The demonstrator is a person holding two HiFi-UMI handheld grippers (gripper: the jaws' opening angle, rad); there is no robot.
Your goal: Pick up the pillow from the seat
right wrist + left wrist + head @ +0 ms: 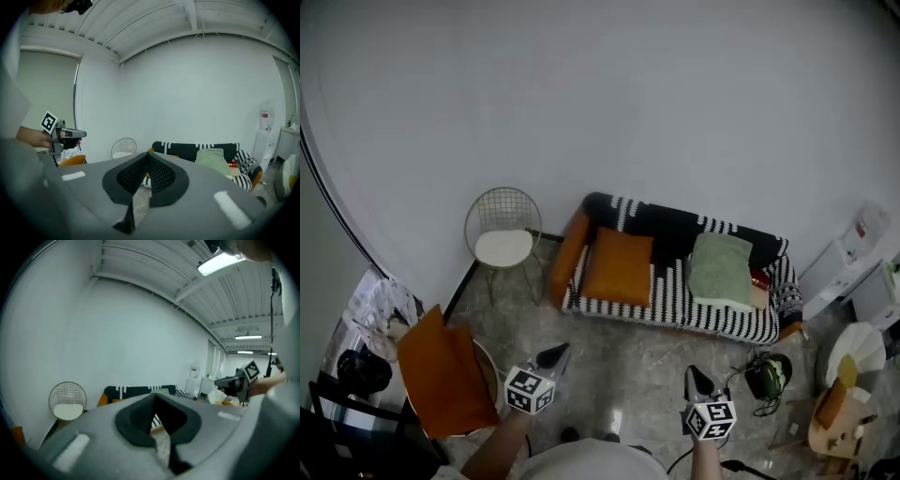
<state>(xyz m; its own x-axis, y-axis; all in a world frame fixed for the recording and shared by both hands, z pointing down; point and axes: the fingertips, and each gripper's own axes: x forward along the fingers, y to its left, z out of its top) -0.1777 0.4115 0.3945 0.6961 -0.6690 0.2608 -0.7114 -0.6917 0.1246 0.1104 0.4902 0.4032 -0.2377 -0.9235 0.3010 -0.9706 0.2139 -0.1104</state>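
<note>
— What could go wrong from here?

— Head view first. I'm well back from the sofa point(670, 283), with my left gripper point(555, 353) and right gripper point(697, 377) both over the floor point(628, 361). Both have their jaws pressed together, holding nothing. Two pillows lie on the seat, well apart: an orange pillow point(619, 267) and a green pillow point(721, 270). I could go for the wrong one. Or I could arrive with my jaws closed and just shove it into the backrest point(670, 225).

— And the left gripper view?

— The jaws meet at the tip, and the sofa is far behind them. There may be a sliver of orange under the tip, but it's too small to be sure.

— The right gripper view?

— Jaws together here too. The green pillow leans against the striped backrest, soft and slumped. A shallow pinch might slide off the fabric.
</note>
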